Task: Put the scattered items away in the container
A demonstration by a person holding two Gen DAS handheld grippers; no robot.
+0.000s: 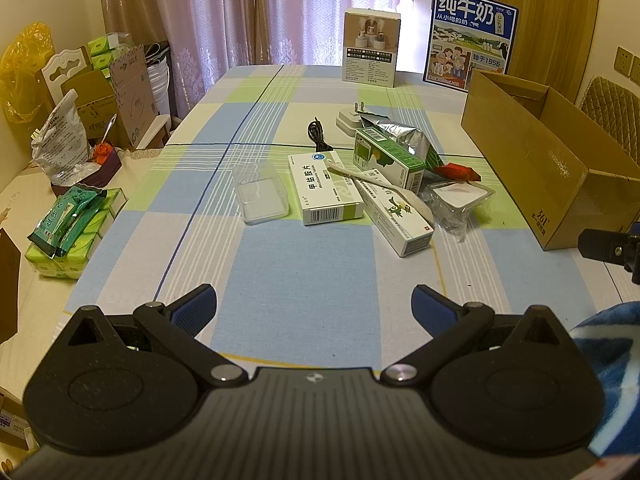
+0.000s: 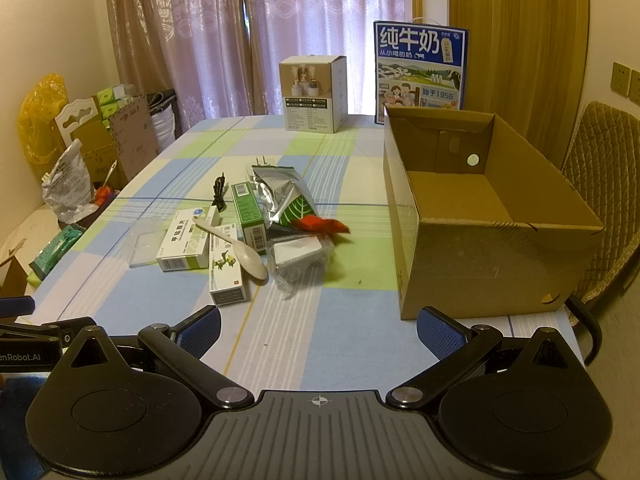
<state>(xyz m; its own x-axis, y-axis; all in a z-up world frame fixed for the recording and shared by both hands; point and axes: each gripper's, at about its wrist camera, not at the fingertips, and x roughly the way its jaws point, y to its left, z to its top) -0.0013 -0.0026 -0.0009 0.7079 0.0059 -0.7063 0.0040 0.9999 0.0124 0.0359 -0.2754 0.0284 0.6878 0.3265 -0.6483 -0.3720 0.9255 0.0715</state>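
Observation:
An open cardboard box (image 2: pixel 492 264) stands empty at the table's right; it also shows in the left wrist view (image 1: pixel 540 152). Scattered mid-table are medicine boxes (image 1: pixel 324 188) (image 2: pixel 182 248), a white spoon (image 2: pixel 244 254), a clear plastic case (image 1: pixel 260 192), a green box (image 2: pixel 250 212), a silver foil pouch (image 2: pixel 284 192), a red packet (image 2: pixel 324 226), a clear bag (image 2: pixel 300 260), a black cable (image 2: pixel 218 196) and a white plug (image 1: pixel 352 118). My left gripper (image 1: pixel 314 306) and right gripper (image 2: pixel 318 330) are open and empty, near the table's front edge.
A white product box (image 2: pixel 314 96) and a blue milk carton (image 2: pixel 420 72) stand at the table's far end. A side table on the left holds tissue packs (image 1: pixel 68 236) and bags. A padded chair (image 2: pixel 604 184) stands beyond the cardboard box on the right.

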